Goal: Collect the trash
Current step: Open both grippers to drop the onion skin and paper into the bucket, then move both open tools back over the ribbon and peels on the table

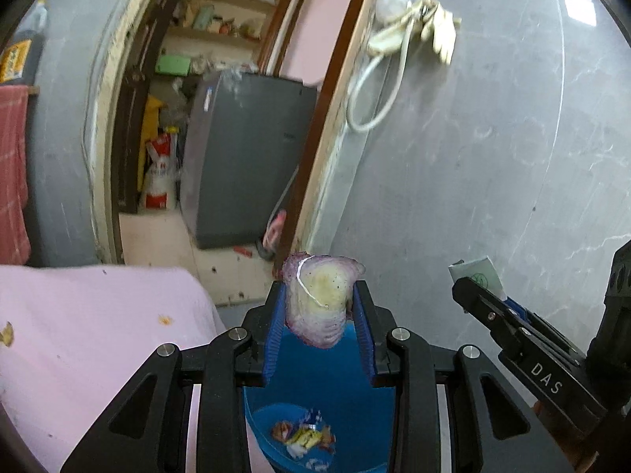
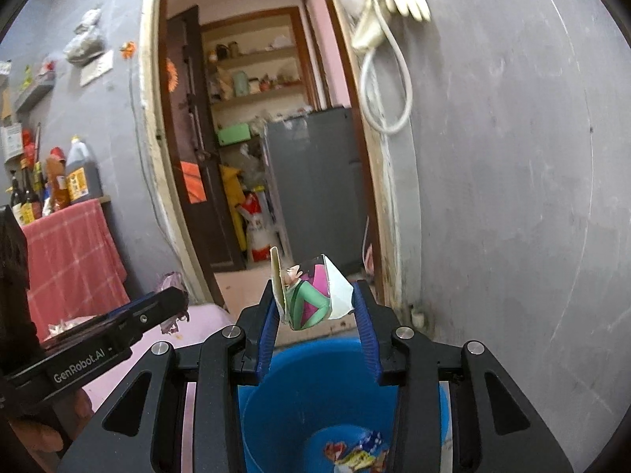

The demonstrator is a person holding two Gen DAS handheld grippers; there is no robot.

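Both grippers above blue bucket (image 2: 441,402): left gripper (image 1: 319,305) clamps onion peel (image 1: 319,299); right gripper (image 2: 315,305) pinches printed paper (image 2: 311,295).

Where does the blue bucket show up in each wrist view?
Left wrist: blue bucket at bottom centre, below the left claw and its onion peel.
Right wrist: bottom centre, under the right claw and its printed wrapper.
Shared landmark: grey fridge through the doorway.
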